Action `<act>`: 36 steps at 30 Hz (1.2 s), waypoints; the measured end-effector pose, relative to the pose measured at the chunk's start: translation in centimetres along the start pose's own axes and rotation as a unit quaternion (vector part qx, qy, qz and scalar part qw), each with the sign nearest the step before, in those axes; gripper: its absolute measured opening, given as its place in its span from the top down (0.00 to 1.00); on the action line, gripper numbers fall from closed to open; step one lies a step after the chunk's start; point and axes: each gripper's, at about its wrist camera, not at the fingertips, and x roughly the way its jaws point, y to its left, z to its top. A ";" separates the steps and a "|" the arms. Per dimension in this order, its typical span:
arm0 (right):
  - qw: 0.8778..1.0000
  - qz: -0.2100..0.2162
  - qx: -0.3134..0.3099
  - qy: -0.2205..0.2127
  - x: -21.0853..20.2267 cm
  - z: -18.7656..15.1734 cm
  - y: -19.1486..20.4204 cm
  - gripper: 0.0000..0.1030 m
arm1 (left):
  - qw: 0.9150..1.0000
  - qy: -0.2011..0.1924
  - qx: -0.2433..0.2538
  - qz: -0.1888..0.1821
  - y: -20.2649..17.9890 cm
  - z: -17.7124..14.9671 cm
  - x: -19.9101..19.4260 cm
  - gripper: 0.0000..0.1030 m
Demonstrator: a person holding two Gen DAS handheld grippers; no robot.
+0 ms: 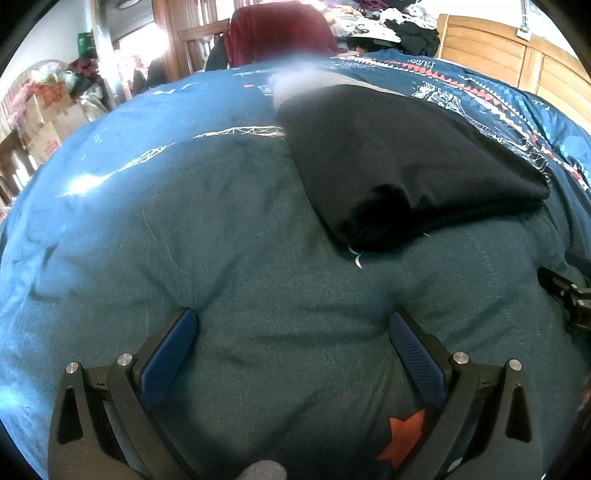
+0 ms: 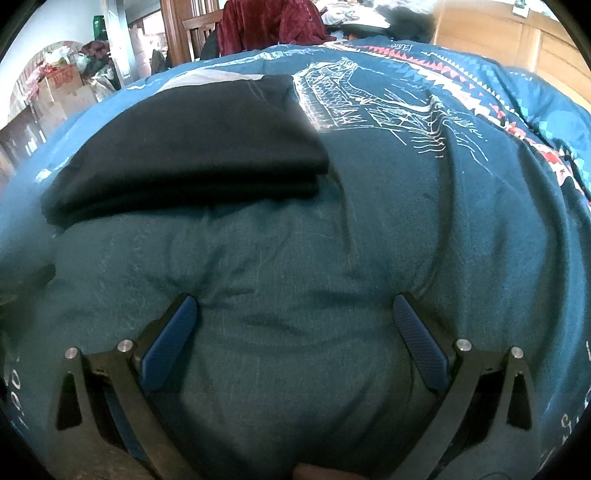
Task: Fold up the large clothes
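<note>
A teal quilt (image 1: 229, 229) with white line drawings and a red-and-white zigzag band covers the bed. The folded black garment (image 1: 399, 162) lies on it, ahead of both tongs. The left tongs (image 1: 293, 321) and right tongs (image 2: 295, 306) are spread wide, gripping nothing (blue pads apart). Behind: a maroon cloth (image 1: 277, 33), cardboard boxes (image 1: 48, 122), wooden panelling (image 1: 487, 55).

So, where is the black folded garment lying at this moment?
The black folded garment lies on the blue quilt, ahead of both open grippers: upper right in the left wrist view, upper left in the right wrist view, beside the white printed drawing.
</note>
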 end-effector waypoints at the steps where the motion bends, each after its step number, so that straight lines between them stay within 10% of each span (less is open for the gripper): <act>1: 1.000 0.002 0.001 0.000 0.0 0.0 -0.1 0.00 | 1.000 -0.001 -0.003 -0.003 0.1 0.0 -0.1 0.00; 36: 1.000 0.000 0.000 0.003 0.1 -0.1 0.3 0.00 | 1.000 0.005 -0.007 -0.009 0.5 0.3 0.8 0.00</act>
